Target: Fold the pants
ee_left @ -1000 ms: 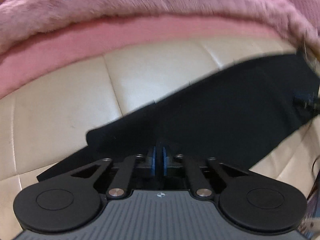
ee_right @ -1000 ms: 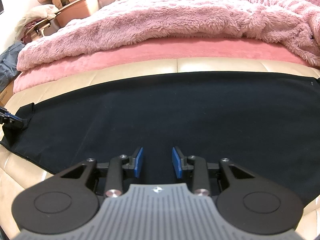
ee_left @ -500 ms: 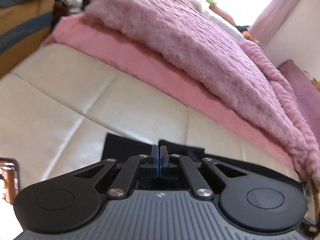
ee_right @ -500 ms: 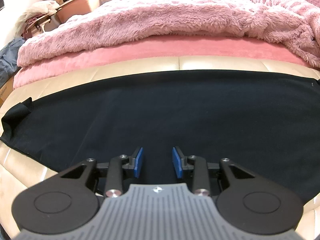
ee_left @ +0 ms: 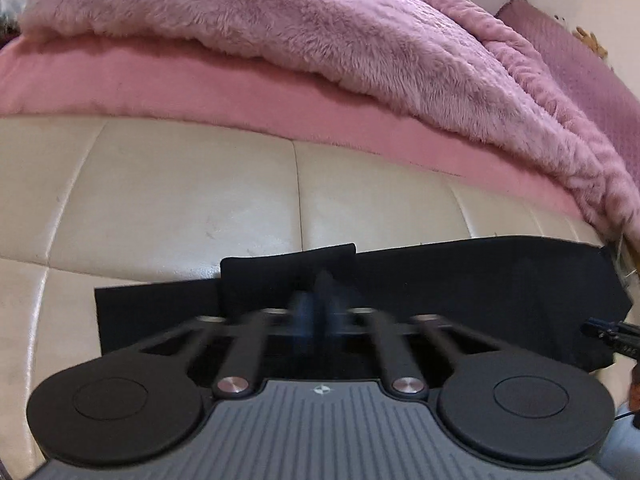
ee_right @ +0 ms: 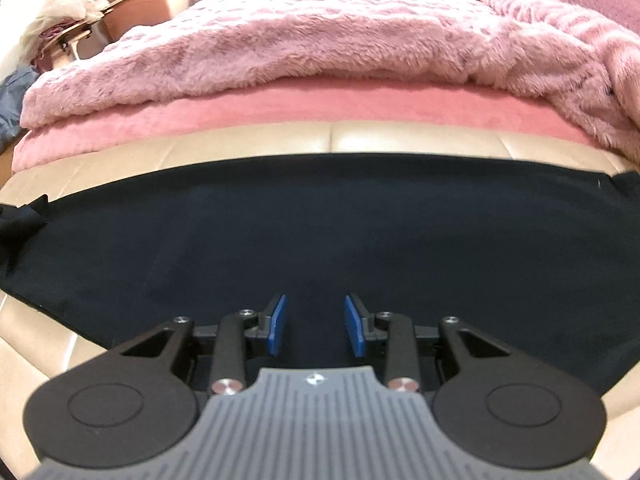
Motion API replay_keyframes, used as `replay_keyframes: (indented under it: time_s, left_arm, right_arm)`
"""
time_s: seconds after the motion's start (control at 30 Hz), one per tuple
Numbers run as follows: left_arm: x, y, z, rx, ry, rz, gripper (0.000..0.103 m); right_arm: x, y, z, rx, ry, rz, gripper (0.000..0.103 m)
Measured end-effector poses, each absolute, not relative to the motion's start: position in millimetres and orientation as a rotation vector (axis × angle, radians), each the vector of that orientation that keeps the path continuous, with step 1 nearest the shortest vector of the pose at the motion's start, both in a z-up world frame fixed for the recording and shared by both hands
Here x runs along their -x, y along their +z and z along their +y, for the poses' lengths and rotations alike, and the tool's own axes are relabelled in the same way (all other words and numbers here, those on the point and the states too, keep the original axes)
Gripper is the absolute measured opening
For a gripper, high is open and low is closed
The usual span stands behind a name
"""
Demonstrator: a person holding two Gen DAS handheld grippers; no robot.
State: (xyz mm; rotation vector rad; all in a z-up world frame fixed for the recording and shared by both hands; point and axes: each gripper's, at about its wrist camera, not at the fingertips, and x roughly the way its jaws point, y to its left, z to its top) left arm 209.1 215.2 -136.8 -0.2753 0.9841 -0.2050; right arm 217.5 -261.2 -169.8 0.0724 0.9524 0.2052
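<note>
The black pants [ee_right: 320, 232] lie flat across the cream leather cushion [ee_right: 360, 140]. My right gripper [ee_right: 314, 320] is open just over their middle, with nothing between its blue pads [ee_right: 276, 324]. In the left wrist view, motion blur smears my left gripper [ee_left: 316, 308]. Its jaws are closing the last bit on the end of the pants [ee_left: 460, 280], and a flap of black cloth [ee_left: 288, 268] stands up just past the fingers. The tip of the right gripper [ee_left: 608, 334] shows at that view's right edge. The lifted end appears bunched at the far left [ee_right: 20, 216] of the right wrist view.
A fluffy pink blanket [ee_right: 320, 40] lies over a pink sheet [ee_right: 320, 108] along the far side of the cushion. Boxes and bags [ee_right: 132, 4] stand at the back left. Bare cream cushion [ee_left: 160, 200] stretches to the left of the pants.
The left gripper has swung and rolled with the pants' end still in its jaws, so its view has shifted. The bunched corner at the left has moved slightly. The right gripper has stayed put.
</note>
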Motion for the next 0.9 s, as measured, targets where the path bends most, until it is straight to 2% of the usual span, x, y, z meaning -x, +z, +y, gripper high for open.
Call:
replay_keyframes:
  time_s: [0.3,0.5,0.67,0.73,0.77,0.8,0.83,0.87,0.9]
  left_arm:
    - [-140.6,-119.2,281.7,0.494,0.15,0.777,0.001]
    - [-105.4,-142.0,299.7,0.663,0.318,0.823,0.001]
    - [-104.8,-158.7,303.9,0.716,0.417,0.882,0.002]
    - [-99.5,-157.8,306.6,0.764,0.471,0.891,0.009]
    - [-95.6,-157.3,307.1,0.807,0.481,0.87,0.019]
    - [-88.9,-156.2,308.2,0.868,0.486,0.84,0.035]
    - [-83.4,-156.3,308.4,0.921,0.491,0.816,0.044]
    - [-78.2,-158.9,308.8,0.975,0.493,0.799,0.051]
    - [-77.3,-162.1,307.4,1.01,0.494,0.798,0.051]
  right_arm:
    - [-215.7,-179.3,-263.3,-0.097,0.203,0.95,0.029]
    - [-214.8,-179.3,-264.0,-0.111,0.205,0.942,0.029]
    - [-213.3,-178.7,-264.7,-0.11,0.208,0.942,0.029]
    - [-211.8,-178.8,-265.7,-0.11,0.207,0.946,0.029]
    - [-211.4,-178.9,-266.8,-0.109,0.204,0.949,0.029]
    - [-210.7,-178.8,-267.8,-0.109,0.201,0.951,0.029]
    - [-210.1,-178.7,-269.0,-0.113,0.2,0.951,0.029]
    - [-209.3,-178.8,-270.0,-0.117,0.198,0.951,0.029]
    - [-209.1,-179.1,-270.5,-0.12,0.196,0.952,0.029]
